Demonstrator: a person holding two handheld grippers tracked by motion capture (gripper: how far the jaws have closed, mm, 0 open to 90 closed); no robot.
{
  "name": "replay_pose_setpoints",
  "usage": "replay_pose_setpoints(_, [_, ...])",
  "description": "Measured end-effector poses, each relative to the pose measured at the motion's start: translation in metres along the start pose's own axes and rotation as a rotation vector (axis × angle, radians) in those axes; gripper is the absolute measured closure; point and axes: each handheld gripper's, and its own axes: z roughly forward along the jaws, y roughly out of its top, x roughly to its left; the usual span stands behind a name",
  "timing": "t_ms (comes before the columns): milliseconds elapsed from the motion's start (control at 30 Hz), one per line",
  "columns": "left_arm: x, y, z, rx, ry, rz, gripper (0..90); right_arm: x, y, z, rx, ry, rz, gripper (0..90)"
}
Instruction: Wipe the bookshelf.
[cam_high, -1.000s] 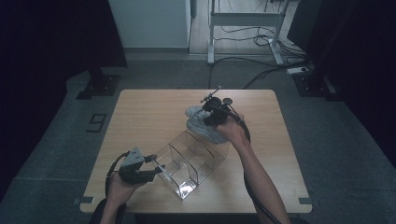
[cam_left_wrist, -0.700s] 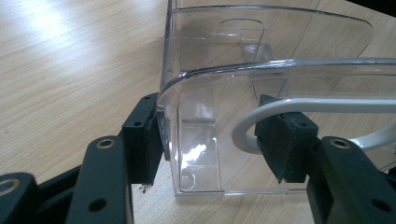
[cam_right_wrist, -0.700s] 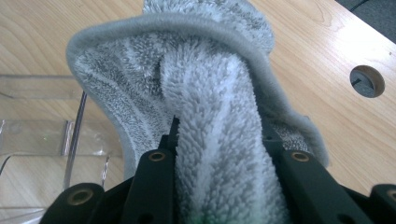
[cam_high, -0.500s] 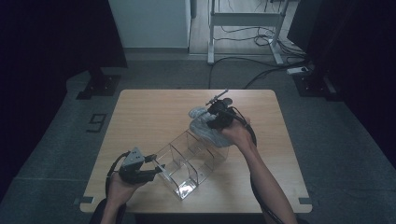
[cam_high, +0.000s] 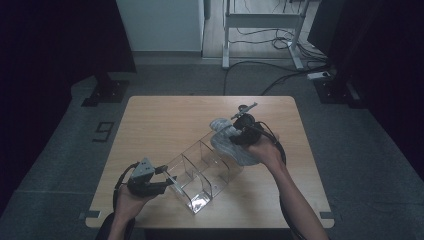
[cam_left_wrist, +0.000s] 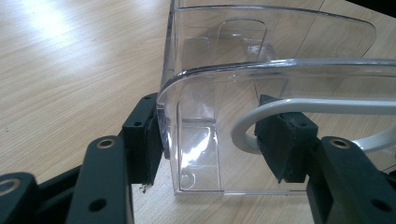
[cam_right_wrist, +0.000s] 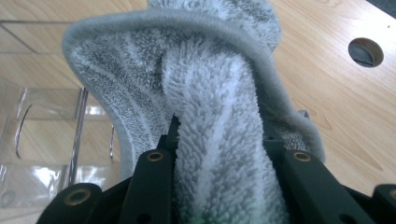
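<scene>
A clear plastic organiser (cam_high: 205, 167) with several compartments lies slantwise on the wooden table (cam_high: 160, 120). My left gripper (cam_high: 167, 181) is at its near left end. In the left gripper view the gripper (cam_left_wrist: 210, 144) has its black pads (cam_left_wrist: 144, 140) on either side of the organiser's (cam_left_wrist: 261, 56) end wall, shut on it. A grey striped terry cloth (cam_high: 231, 146) lies bunched over the organiser's far right end. My right gripper (cam_high: 234, 134) is shut on it. In the right gripper view a thick fold of cloth (cam_right_wrist: 219, 93) fills the gap between the jaws of the gripper (cam_right_wrist: 219, 140), beside the organiser (cam_right_wrist: 42, 126).
A white cable loop (cam_left_wrist: 327, 105) crosses in front of the left gripper's right pad. The table has a round hole (cam_right_wrist: 365, 51) near the right gripper. Bare tabletop extends at the back and left. A metal desk frame (cam_high: 260, 30) and floor cables stand beyond the table.
My right gripper has shifted a little to the right with the cloth in it. The left gripper and the organiser have stayed where they were.
</scene>
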Motion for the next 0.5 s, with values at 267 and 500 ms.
replay_pose_setpoints(267, [0.0,0.0,0.0,0.001,0.0,0.0,43.5,-0.002,-0.019,-0.01,-0.008,0.006,0.003,66.1])
replay_pose_setpoints(500, [0.0,0.0,0.0,0.001,-0.001,0.001,43.5,-0.003,-0.033,-0.016,-0.014,0.007,0.012,66.8])
